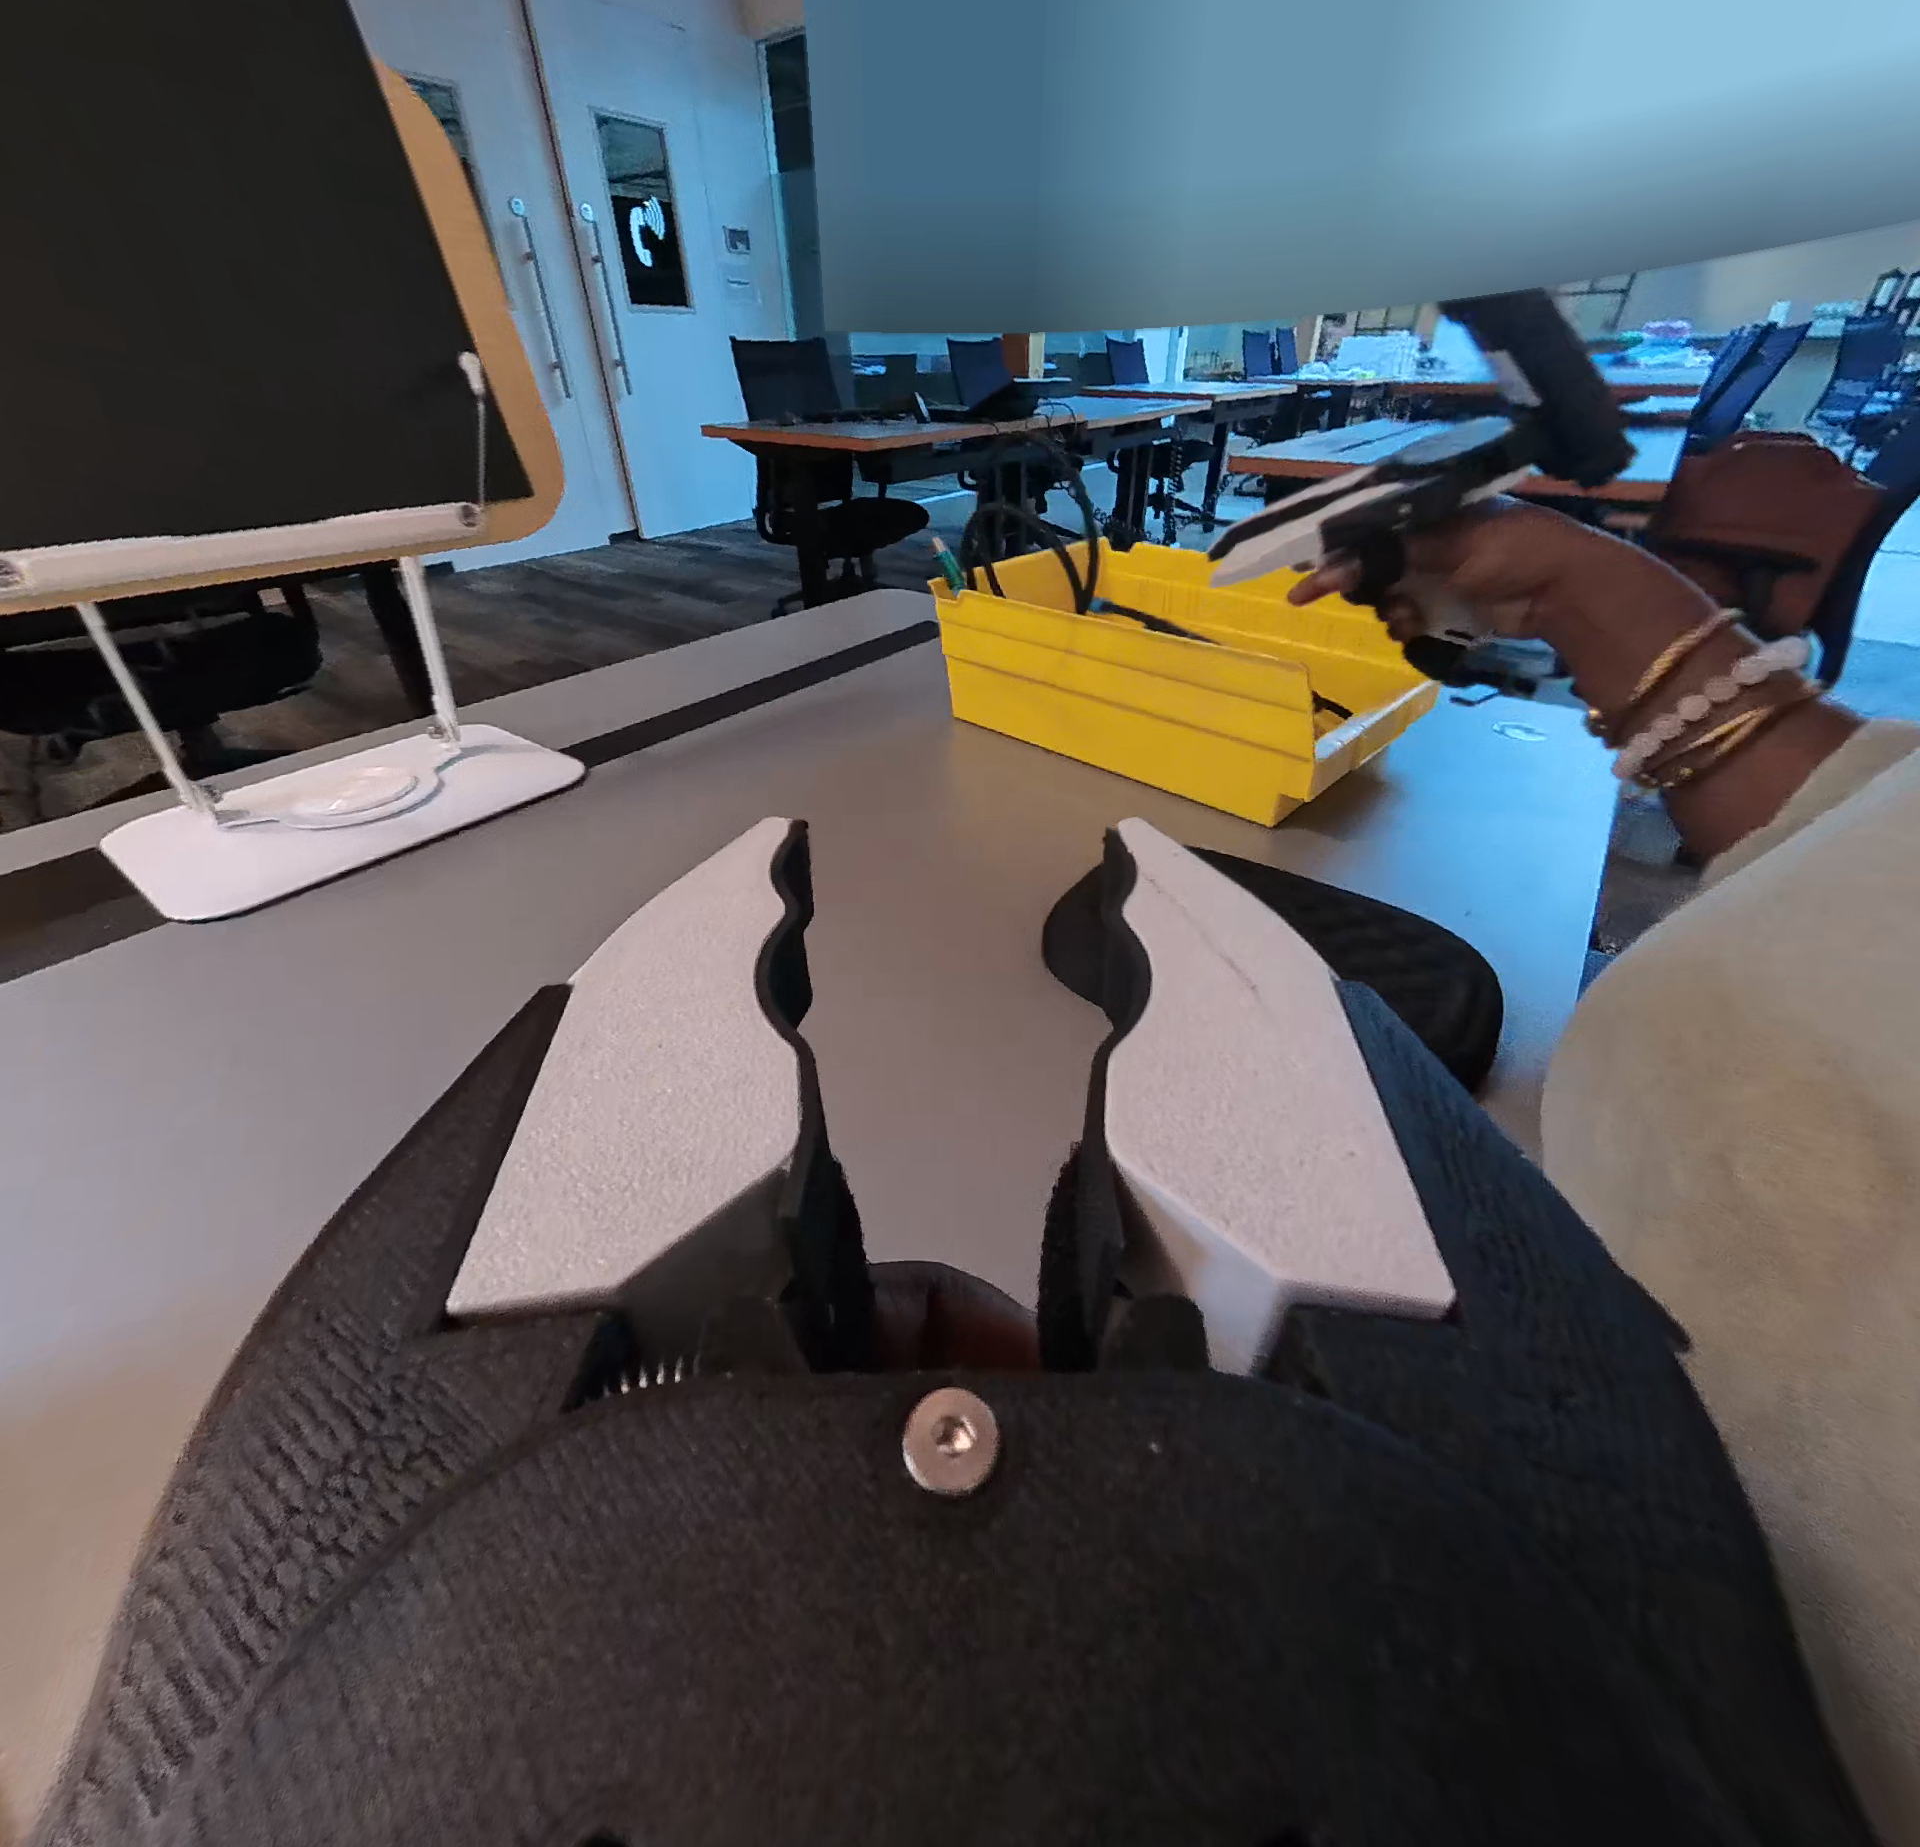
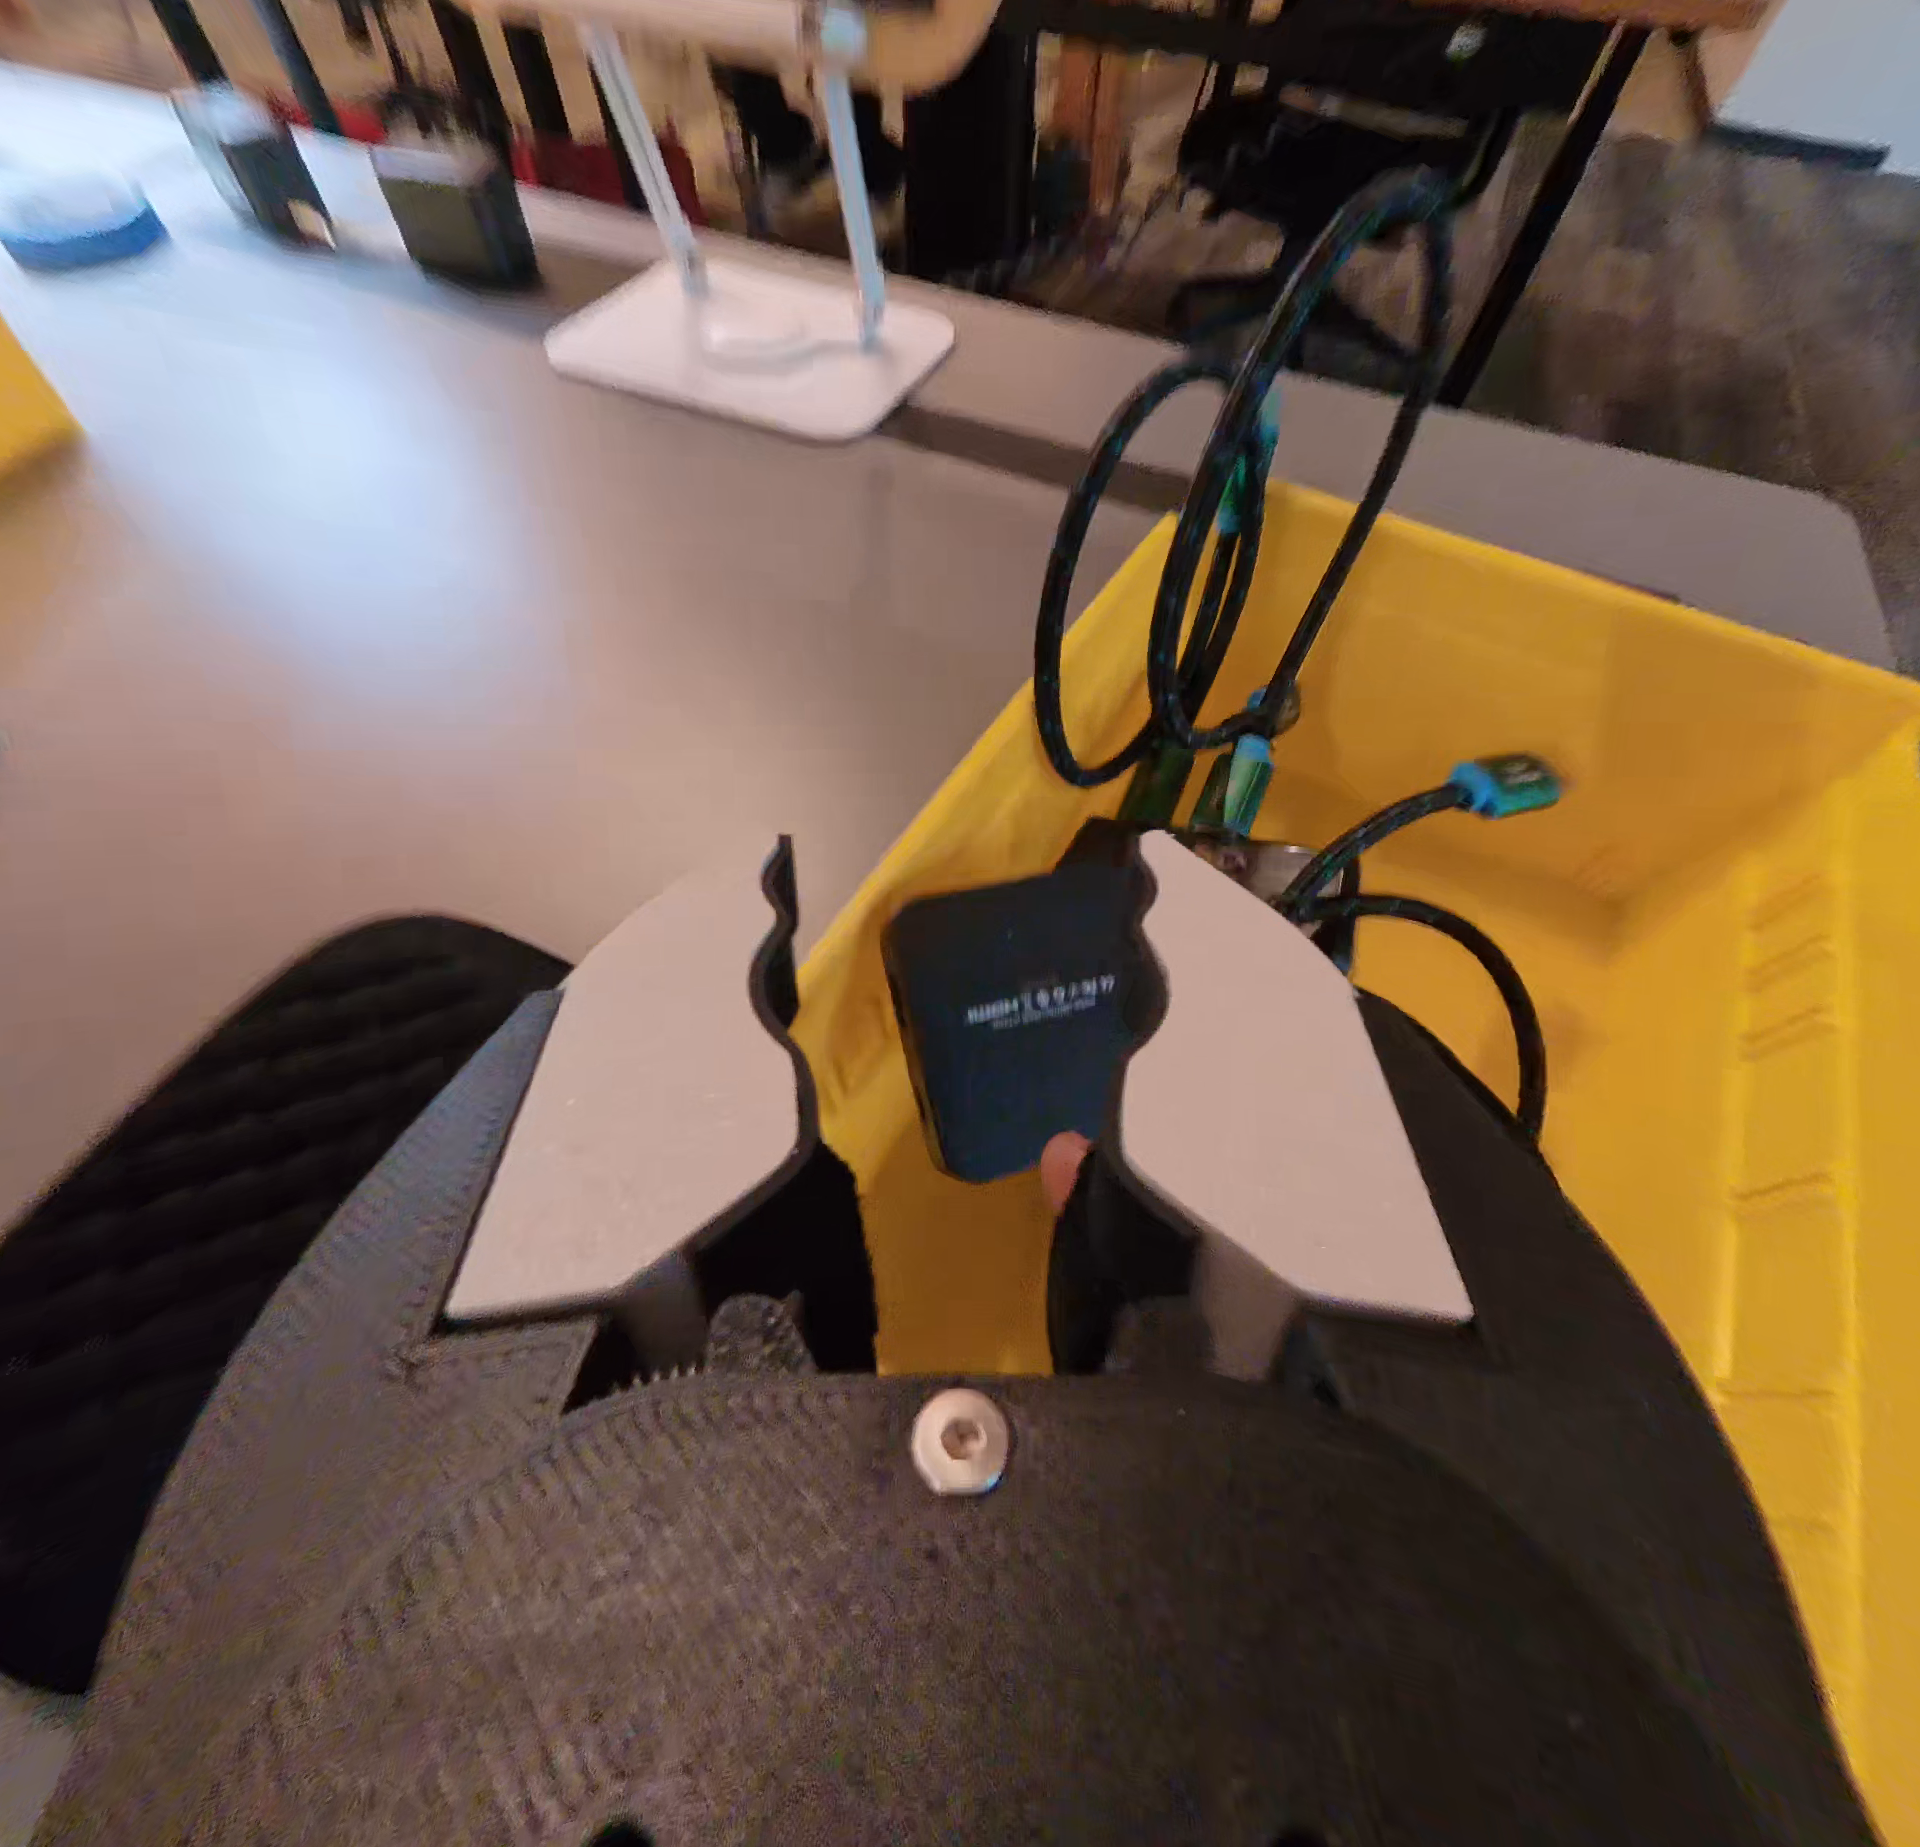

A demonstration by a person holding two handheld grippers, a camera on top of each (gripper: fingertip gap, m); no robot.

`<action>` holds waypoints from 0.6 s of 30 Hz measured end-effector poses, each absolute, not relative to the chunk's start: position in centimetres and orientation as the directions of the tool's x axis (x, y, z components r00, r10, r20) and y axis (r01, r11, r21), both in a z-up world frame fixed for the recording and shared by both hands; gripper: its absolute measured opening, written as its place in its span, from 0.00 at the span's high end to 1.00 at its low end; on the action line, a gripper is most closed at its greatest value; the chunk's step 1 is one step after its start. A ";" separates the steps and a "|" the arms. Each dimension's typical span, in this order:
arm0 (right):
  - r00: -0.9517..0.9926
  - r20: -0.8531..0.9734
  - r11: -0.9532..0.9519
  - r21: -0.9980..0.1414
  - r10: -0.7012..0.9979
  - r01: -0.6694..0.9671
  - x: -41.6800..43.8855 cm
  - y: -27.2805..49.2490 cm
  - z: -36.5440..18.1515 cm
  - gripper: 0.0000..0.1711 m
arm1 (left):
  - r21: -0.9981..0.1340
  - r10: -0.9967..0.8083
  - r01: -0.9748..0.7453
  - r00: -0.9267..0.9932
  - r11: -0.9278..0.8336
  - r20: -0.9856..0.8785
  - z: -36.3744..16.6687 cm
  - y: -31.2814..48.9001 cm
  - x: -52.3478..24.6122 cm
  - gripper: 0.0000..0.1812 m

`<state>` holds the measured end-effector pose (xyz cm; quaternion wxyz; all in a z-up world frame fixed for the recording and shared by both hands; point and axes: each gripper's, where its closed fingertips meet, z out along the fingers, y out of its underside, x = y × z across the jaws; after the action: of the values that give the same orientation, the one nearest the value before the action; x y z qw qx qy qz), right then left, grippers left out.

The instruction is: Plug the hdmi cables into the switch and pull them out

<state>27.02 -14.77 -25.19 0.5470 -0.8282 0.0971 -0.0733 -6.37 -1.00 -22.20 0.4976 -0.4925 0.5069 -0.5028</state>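
A yellow bin (image 1: 1122, 696) stands on the grey table (image 1: 520, 1018) and holds black HDMI cables (image 1: 1039, 540). In the right wrist view the bin (image 2: 1662, 966) holds a black switch box (image 2: 1018, 1028) and looped black cables (image 2: 1195, 571) with teal plugs (image 2: 1507, 784). My right gripper (image 2: 961, 862) is open just above the bin, with the switch seen between its fingers, close to the right finger. It also shows in the left wrist view (image 1: 1247, 556), held by a hand over the bin. My left gripper (image 1: 956, 841) is open and empty, low over the bare table, short of the bin.
A dark screen on a white stand (image 1: 343, 810) is at the back left of the table, also in the right wrist view (image 2: 748, 343). Small black boxes (image 2: 457, 218) and a blue-and-white round thing (image 2: 73, 218) sit far left. The person's braceleted wrist (image 1: 1704, 696) is at right. There is about 35 cm between the tips of the two grippers.
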 end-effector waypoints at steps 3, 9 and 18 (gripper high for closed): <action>0.972 -0.045 -0.257 -0.961 -0.231 -0.106 25.6 -15.6 -22.3 0.54 | -1.000 -1.000 0.015 0.027 0.001 -0.001 -22.0 0.0 -6.6 0.71; 0.986 0.001 -0.669 -0.735 -0.165 -0.111 21.1 -18.6 -28.8 0.65 | -0.997 -0.986 0.078 0.166 -0.013 0.025 -21.4 2.6 -7.2 0.71; 0.978 0.182 -0.714 -0.698 -0.105 0.054 20.4 -14.1 -32.7 0.90 | -0.996 -0.974 0.082 0.228 0.018 0.001 -21.7 3.6 -8.1 0.72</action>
<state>20.41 -14.06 -32.70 0.3780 -0.9198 0.0139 -0.1047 -8.09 3.58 -21.68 0.5766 -0.5306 0.4200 -0.4578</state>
